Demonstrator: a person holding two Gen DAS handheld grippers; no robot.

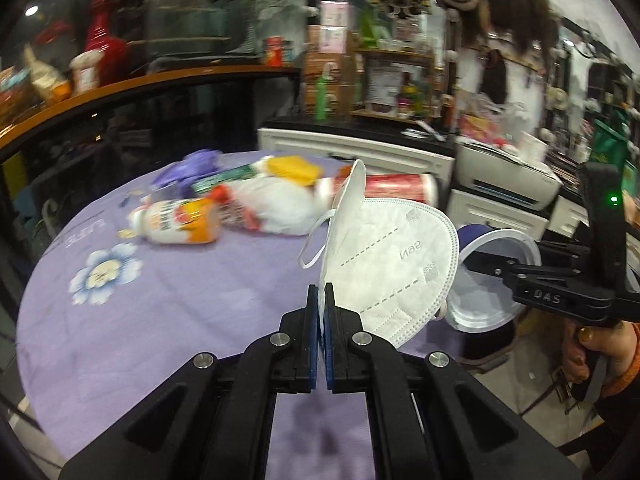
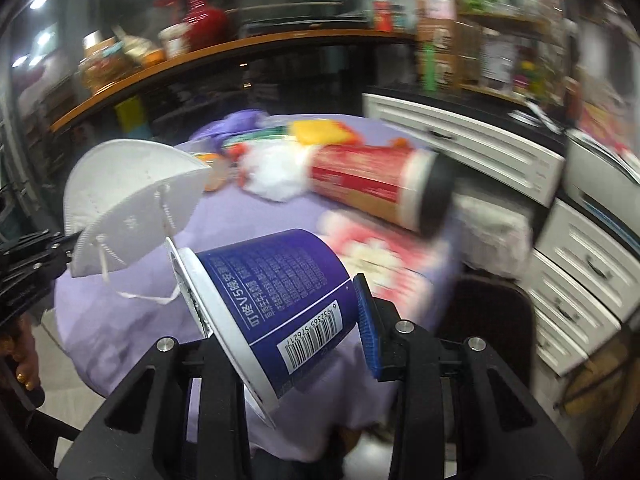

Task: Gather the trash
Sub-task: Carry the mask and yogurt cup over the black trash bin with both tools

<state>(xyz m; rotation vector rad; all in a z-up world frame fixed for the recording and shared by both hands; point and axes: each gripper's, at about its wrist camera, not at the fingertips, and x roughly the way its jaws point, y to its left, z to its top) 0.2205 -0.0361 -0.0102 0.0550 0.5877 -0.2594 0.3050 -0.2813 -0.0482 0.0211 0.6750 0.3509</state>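
My left gripper [image 1: 321, 296] is shut on the edge of a white folded face mask [image 1: 394, 264] and holds it up above the purple tablecloth [image 1: 160, 320]. The mask also shows in the right wrist view [image 2: 128, 200], at the left. My right gripper [image 2: 280, 316] is shut on a blue paper cup [image 2: 276, 304] with a white rim, held tilted with its mouth to the left. In the left wrist view the cup [image 1: 492, 280] and right gripper [image 1: 472, 260] sit just right of the mask, the cup's mouth facing it.
On the round table lie a red and white can [image 2: 368, 184], a white crumpled bag [image 1: 272, 204], an orange-labelled bottle [image 1: 180, 220], a yellow packet [image 1: 292, 168] and purple wrapping [image 1: 192, 164]. White drawer cabinets [image 2: 480, 140] stand right; a wooden counter [image 1: 140, 80] runs behind.
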